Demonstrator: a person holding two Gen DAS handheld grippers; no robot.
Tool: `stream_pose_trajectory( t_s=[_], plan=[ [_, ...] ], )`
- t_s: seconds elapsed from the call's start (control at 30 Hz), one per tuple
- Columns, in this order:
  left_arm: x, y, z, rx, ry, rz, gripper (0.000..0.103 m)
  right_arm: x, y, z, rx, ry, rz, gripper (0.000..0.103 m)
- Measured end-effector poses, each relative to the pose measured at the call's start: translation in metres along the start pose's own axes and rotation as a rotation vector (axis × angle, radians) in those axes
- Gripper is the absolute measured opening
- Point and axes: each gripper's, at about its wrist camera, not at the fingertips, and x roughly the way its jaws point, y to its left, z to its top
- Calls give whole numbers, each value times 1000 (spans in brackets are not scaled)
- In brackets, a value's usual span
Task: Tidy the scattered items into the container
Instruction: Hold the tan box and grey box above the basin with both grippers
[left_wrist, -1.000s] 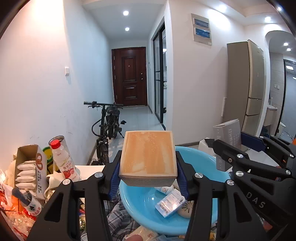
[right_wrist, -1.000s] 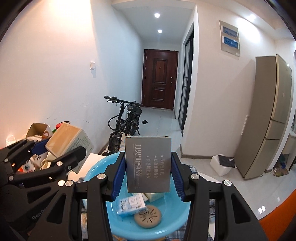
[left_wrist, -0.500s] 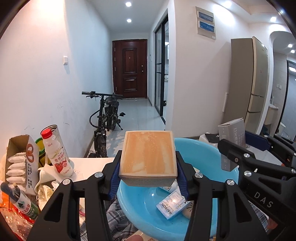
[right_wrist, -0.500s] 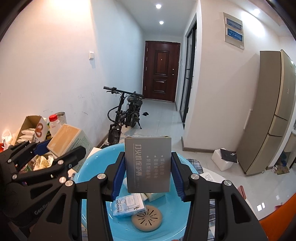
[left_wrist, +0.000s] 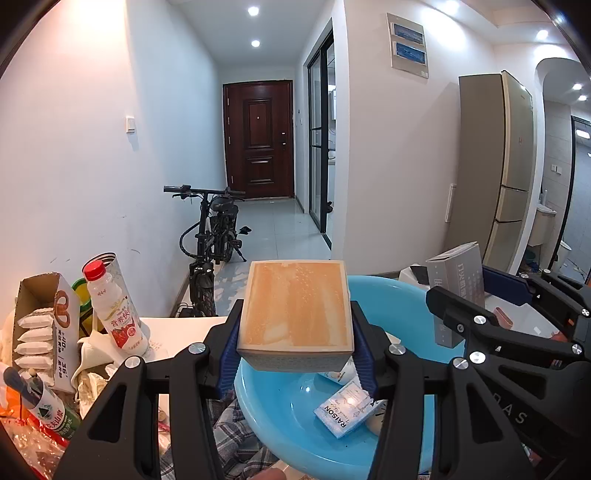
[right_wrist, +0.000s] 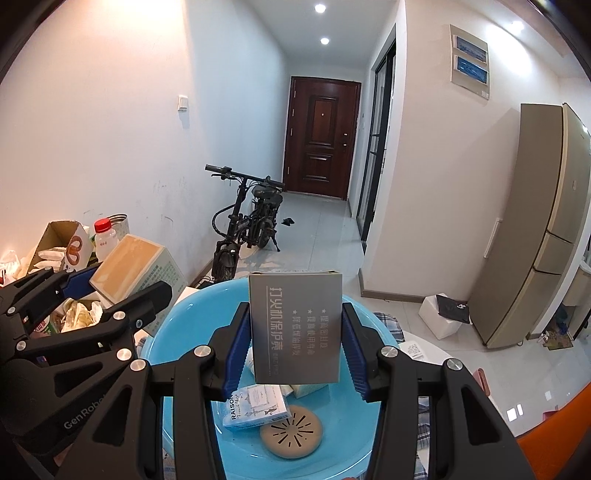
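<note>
My left gripper (left_wrist: 295, 343) is shut on a tan cardboard box (left_wrist: 295, 310), held over the near left rim of the light blue basin (left_wrist: 391, 299). My right gripper (right_wrist: 295, 350) is shut on a grey box with white print (right_wrist: 295, 328), held upright above the basin (right_wrist: 177, 332). Inside the basin lie a small white and blue RAISON box (right_wrist: 255, 406), a round tan disc with slots (right_wrist: 291, 430) and a pale packet (right_wrist: 306, 389). The right gripper (left_wrist: 458, 295) with its grey box (left_wrist: 458, 273) shows at the right of the left wrist view, and the tan box (right_wrist: 129, 266) at the left of the right wrist view.
Left of the basin stand a red-capped drink bottle (left_wrist: 110, 306), an open carton of white packets (left_wrist: 40, 325), a green-labelled bottle (left_wrist: 44, 406) and crumpled wrappers. A plaid cloth (left_wrist: 225, 435) lies under the basin. A bicycle (right_wrist: 247, 225) leans by the hallway wall.
Both grippers have sunk a little toward the basin with their boxes still gripped. In the last half second neither moved.
</note>
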Motion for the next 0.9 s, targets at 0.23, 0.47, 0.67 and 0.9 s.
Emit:
stream_pose_trajectory(
  t_s=[0.23,0.47,0.67,0.9],
  plan=[
    [1,1,0,-3,4,4,50,0,0,-1,-1,-1,-2,50],
    [2,1,-1,-3,5,6,50,1,2,-3,-3,1,-3,50],
    [3,2,-1,0,7,12,50,1,1,-3,-4,1,-4,50],
    [3,4,-2,-1,8,14,50,1,0,-4,-6,1,-5,50]
  ],
)
